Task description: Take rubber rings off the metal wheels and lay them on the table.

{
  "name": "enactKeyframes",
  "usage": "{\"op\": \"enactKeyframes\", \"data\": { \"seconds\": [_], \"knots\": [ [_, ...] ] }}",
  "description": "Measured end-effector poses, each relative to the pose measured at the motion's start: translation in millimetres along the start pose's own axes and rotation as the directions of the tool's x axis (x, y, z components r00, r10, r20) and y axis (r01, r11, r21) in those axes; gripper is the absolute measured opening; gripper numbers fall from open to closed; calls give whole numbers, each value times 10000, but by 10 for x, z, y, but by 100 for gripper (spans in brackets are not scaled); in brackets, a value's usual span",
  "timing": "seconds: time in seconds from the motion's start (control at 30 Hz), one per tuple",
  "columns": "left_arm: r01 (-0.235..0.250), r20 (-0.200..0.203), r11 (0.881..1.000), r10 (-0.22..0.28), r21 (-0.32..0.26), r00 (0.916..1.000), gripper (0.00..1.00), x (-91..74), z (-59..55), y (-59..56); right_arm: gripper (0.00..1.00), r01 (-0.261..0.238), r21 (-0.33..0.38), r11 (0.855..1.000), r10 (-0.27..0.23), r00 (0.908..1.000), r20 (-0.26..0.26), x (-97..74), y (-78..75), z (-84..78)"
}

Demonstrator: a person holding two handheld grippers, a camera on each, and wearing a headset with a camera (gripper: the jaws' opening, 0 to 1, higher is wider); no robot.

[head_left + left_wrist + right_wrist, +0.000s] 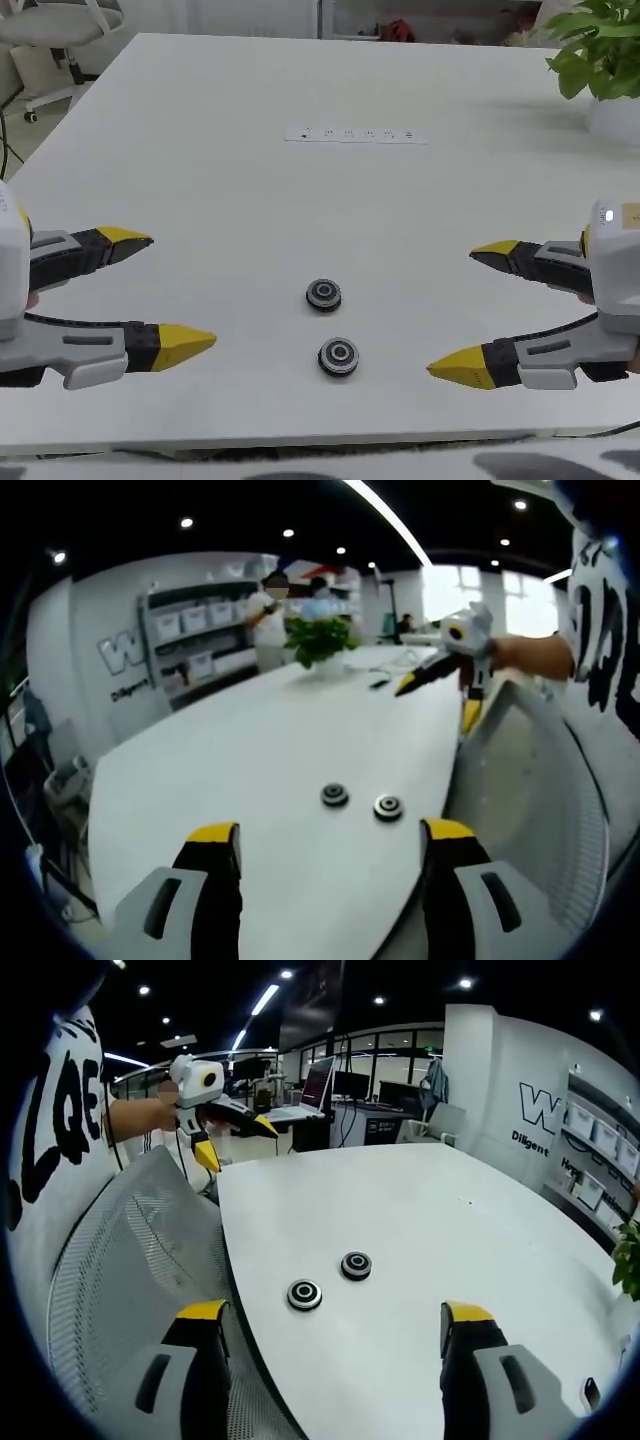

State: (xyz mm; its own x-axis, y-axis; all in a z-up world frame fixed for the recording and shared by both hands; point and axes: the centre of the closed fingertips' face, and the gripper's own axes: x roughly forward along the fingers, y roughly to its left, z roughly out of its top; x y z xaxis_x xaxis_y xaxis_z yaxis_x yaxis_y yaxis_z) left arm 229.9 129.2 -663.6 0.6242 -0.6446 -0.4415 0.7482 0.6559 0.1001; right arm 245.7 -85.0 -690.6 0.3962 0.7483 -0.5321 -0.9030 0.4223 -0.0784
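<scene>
We're looking at our left gripper and right gripper, a matching pair: white housings, grey shells with a dark slot, and black jaws ending in pointed yellow tips. Our shirt is white with bold black lettering.

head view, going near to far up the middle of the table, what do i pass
nearer metal wheel -> farther metal wheel -> white power strip
</scene>
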Motion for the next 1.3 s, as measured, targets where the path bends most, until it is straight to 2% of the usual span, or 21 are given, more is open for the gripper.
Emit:
{"op": "enactKeyframes", "data": {
  "seconds": [0.43,0.8,1.07,1.3],
  "knots": [
    [94,-20,9996,-94,284,10000,74,49,25,23,81,-42,-155,9999,44,9999,95,26,-41,12],
    [249,55,9981,-253,555,9997,74,108,101,25,80,-139,-239,9996,144,9997,209,72,-78,50],
    [408,165,9963,-422,750,9990,74,171,180,28,78,-373,-386,9986,388,9986,372,111,-75,120],
    [668,129,9934,-683,931,9976,73,238,201,-9,77,-567,-468,9973,585,9975,396,166,-66,146]
  ]
}}
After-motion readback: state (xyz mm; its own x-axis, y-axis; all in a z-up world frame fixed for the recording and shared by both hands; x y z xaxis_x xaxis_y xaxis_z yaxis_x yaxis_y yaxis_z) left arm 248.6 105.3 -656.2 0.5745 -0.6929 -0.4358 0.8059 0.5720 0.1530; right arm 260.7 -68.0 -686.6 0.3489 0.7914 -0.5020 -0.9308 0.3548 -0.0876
